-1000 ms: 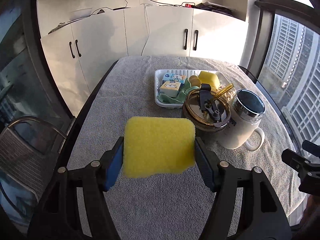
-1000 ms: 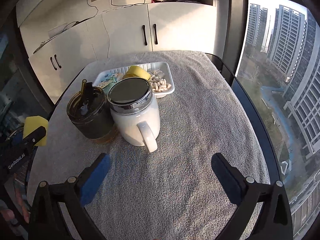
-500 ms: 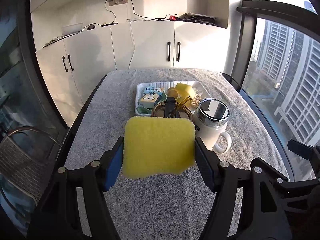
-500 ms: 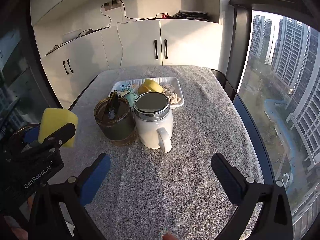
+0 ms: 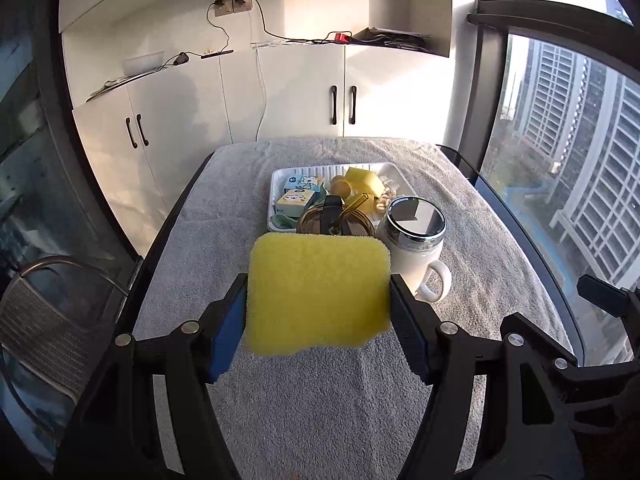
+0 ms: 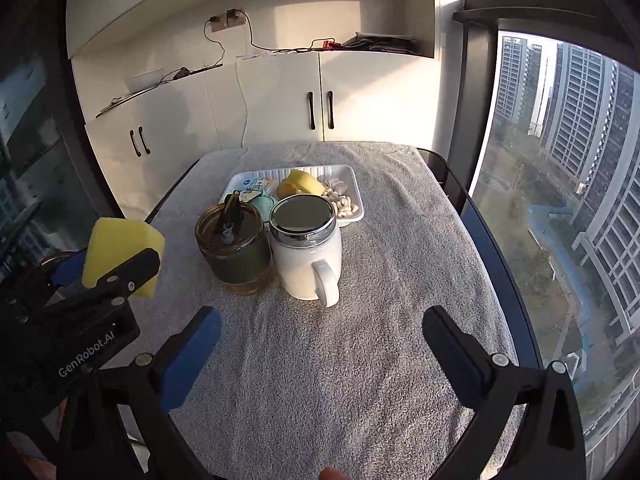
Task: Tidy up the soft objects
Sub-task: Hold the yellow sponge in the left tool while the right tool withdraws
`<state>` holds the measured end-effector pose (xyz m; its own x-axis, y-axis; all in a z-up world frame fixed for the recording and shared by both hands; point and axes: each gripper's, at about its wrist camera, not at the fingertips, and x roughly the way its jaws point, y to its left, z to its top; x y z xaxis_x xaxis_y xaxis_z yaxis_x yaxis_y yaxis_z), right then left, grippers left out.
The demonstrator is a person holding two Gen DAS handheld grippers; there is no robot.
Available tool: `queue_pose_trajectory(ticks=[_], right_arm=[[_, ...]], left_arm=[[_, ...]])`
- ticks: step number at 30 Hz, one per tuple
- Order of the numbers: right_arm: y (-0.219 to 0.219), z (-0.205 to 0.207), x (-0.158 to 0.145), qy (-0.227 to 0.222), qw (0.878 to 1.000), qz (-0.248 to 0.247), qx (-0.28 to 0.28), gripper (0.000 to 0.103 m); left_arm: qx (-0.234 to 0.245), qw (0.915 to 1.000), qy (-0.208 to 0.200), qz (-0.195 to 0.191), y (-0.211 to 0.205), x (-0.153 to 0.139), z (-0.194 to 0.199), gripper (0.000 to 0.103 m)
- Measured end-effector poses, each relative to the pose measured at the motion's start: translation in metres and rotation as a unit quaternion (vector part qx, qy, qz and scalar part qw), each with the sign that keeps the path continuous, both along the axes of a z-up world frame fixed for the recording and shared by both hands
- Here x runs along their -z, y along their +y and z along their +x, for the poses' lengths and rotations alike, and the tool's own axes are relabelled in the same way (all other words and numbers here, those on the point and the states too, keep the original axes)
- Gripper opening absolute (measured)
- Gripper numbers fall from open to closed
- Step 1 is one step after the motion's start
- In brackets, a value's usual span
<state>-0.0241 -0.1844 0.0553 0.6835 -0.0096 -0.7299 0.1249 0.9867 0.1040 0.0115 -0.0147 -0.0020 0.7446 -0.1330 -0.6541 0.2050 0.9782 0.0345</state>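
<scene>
Left gripper (image 5: 318, 312) is clamped on the yellow sponge (image 5: 318, 294), my blue pads pressing its two short sides so the broad face stands up in the middle of the frame, clear of the grey towel (image 5: 320, 400) below. I judge it is held high like this to pass over the two cups that stand between it and the white tray (image 5: 276, 184).

Right gripper (image 6: 320, 354) has its jaws wide apart with nothing between them, low in its frame over bare towel, which I take as waiting out of the way.

Just above the sponge in the left view, the tray holds two small printed packets (image 5: 304, 184), another yellow sponge (image 5: 362, 180), a pale green soft thing (image 6: 264, 202) and a heap of small whitish pieces (image 6: 340, 200) I cannot identify. In front of it stand an amber glass cup (image 6: 234, 248) with a dark sleeve and a lid, and a white mug (image 6: 308, 256) with a shiny lid; what is inside either I cannot tell.
</scene>
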Motion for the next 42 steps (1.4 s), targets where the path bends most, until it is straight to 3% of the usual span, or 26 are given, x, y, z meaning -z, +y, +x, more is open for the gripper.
queue_pose_trajectory(ticks=[42], right_arm=[[-0.0036, -0.0029, -0.0013, -0.002, 1.0, 0.008, -0.011, 0.103]], left_arm=[[-0.003, 1.0, 0.002, 0.005, -0.003, 0.0016, -0.0044, 0.065]])
